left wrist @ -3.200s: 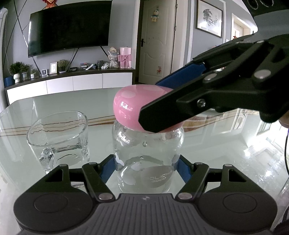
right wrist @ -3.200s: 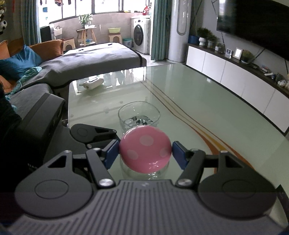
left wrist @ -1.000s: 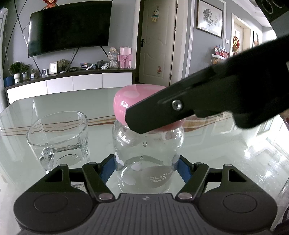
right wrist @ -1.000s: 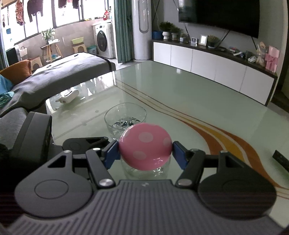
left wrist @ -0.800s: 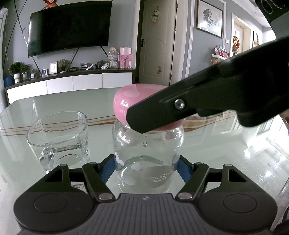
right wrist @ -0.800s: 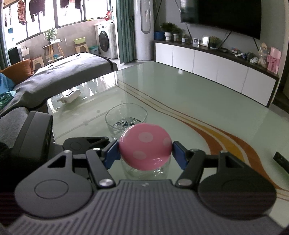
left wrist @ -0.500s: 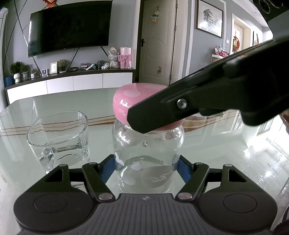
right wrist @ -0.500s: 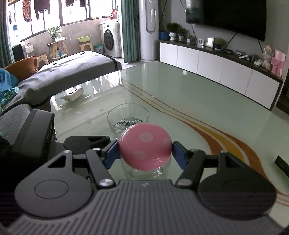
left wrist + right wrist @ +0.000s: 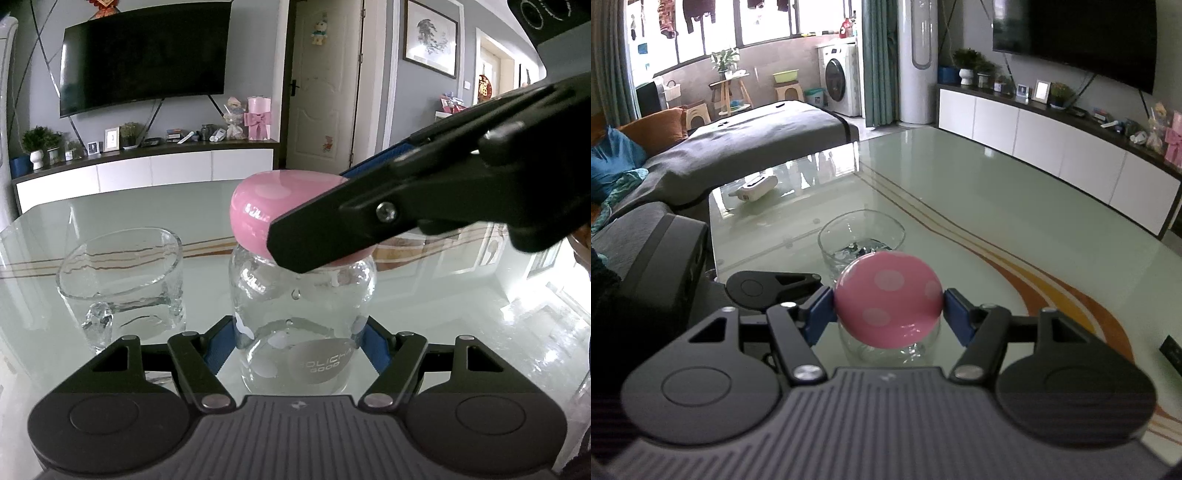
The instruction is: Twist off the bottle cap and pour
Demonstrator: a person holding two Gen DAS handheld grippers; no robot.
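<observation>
Left gripper [image 9: 301,345]: clamped on clear round glass bottle [image 9: 301,314], upright on glossy glass table [image 9: 461,295] | Right gripper [image 9: 888,314]: 2 blue pads clamped on pink dotted dome cap [image 9: 888,308] (cap seated) | Clear glass cup [image 9: 122,275]: beside bottle

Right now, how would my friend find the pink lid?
Find the big glass table. Near its edge stands a clear bottle, beside an open drinking glass. The pink lid sits on that bottle: round, shiny, with pale dots, the only pink thing on the table.
</observation>
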